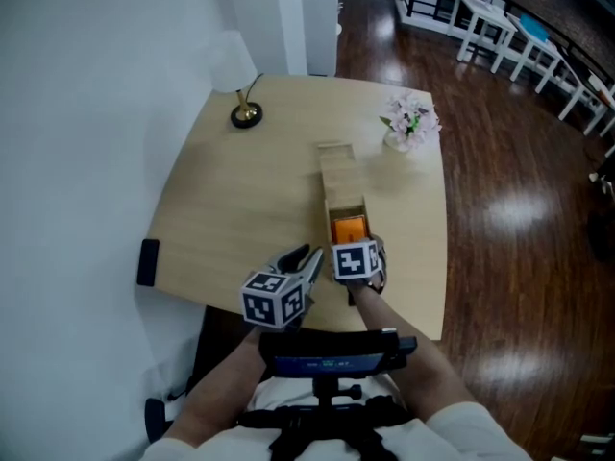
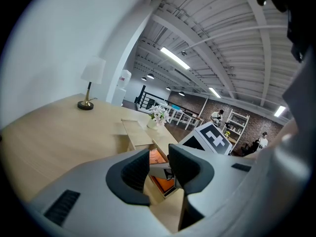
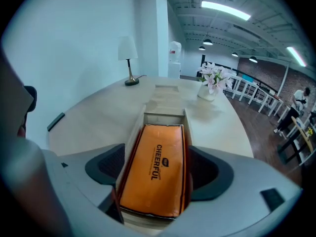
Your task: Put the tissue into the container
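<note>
A long wooden container [image 1: 338, 182] lies open on the round table, with an orange tissue pack [image 1: 349, 229] lying in its near end. In the right gripper view the pack [image 3: 159, 152] fills the container [image 3: 166, 116] between my right gripper's [image 3: 154, 169] widely parted jaws, and the pads [image 3: 203, 168] stand clear of it. In the head view my right gripper [image 1: 357, 255] sits over the container's near end. My left gripper [image 1: 300, 258] hovers just left of it, its jaws [image 2: 159, 169] a narrow gap apart with nothing in them.
A table lamp [image 1: 245, 113] stands at the table's far left and a vase of flowers [image 1: 408, 123] at the far right. A black object [image 1: 147, 262] lies at the left edge. Dark wooden floor and white furniture [image 1: 500, 27] lie beyond.
</note>
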